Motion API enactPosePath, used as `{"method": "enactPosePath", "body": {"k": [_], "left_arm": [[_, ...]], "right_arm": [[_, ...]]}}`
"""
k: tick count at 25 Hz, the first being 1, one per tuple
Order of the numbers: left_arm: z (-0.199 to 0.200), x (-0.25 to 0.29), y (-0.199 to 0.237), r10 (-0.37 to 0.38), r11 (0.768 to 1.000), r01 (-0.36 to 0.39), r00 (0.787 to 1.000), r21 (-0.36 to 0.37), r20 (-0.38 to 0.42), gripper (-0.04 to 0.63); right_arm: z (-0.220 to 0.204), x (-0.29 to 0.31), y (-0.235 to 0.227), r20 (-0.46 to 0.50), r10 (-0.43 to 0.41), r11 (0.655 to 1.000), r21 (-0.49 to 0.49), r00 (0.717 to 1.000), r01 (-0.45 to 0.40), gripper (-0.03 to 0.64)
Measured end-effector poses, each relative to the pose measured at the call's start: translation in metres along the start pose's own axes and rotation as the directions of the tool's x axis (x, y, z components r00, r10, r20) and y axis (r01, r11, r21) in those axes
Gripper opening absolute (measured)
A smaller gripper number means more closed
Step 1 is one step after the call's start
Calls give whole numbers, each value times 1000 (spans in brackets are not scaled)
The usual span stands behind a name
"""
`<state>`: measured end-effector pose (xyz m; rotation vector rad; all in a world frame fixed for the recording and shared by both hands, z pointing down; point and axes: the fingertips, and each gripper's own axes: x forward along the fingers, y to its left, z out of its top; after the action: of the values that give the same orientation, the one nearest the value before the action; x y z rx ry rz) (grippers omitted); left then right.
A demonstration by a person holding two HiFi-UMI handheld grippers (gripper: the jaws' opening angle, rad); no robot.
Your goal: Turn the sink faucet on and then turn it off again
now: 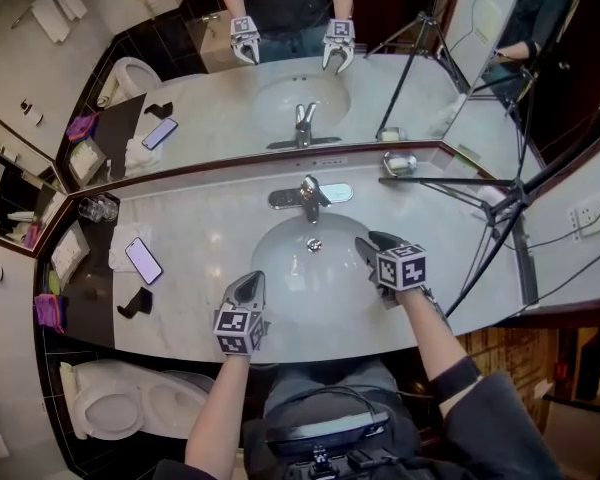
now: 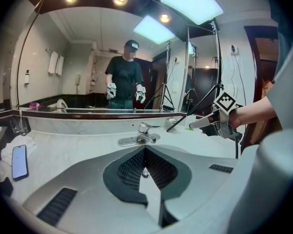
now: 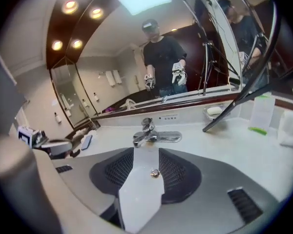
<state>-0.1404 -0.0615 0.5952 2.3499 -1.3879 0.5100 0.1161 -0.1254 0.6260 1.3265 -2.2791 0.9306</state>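
Note:
The chrome faucet point(image 1: 308, 196) stands behind the white sink basin point(image 1: 280, 268), and I see no water running from it. It also shows in the left gripper view as the faucet point(image 2: 142, 133) and in the right gripper view as the faucet point(image 3: 146, 130). My left gripper point(image 1: 248, 286) hovers over the basin's near left rim, its jaws point(image 2: 145, 150) meeting at the tips and holding nothing. My right gripper point(image 1: 370, 245) is over the basin's right side, a little short of the faucet. Its jaws point(image 3: 146, 152) stand apart and empty, with the drain point(image 3: 155, 173) visible between them.
A phone point(image 1: 144, 260) lies on a white cloth at the counter's left, with a glass point(image 1: 98, 208) behind it and a black holder point(image 1: 133, 303) in front. A soap dish point(image 1: 400, 163) and tripod legs point(image 1: 460, 183) occupy the right. A toilet point(image 1: 110, 413) sits at lower left.

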Motion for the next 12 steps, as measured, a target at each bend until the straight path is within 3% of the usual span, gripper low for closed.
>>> {"method": "enactPosePath", "body": {"k": [3,12], "left_arm": [[0,5,6,7,1000,-7,1000,-9,-1,-12],[-1,18,27,32,999,-32,999,-22,-15,-12]], "right_arm": [[16,21,3,16,63,989,131,998,-65,190],[43,90,9,0,182,935,310,983,-172,221]]}}
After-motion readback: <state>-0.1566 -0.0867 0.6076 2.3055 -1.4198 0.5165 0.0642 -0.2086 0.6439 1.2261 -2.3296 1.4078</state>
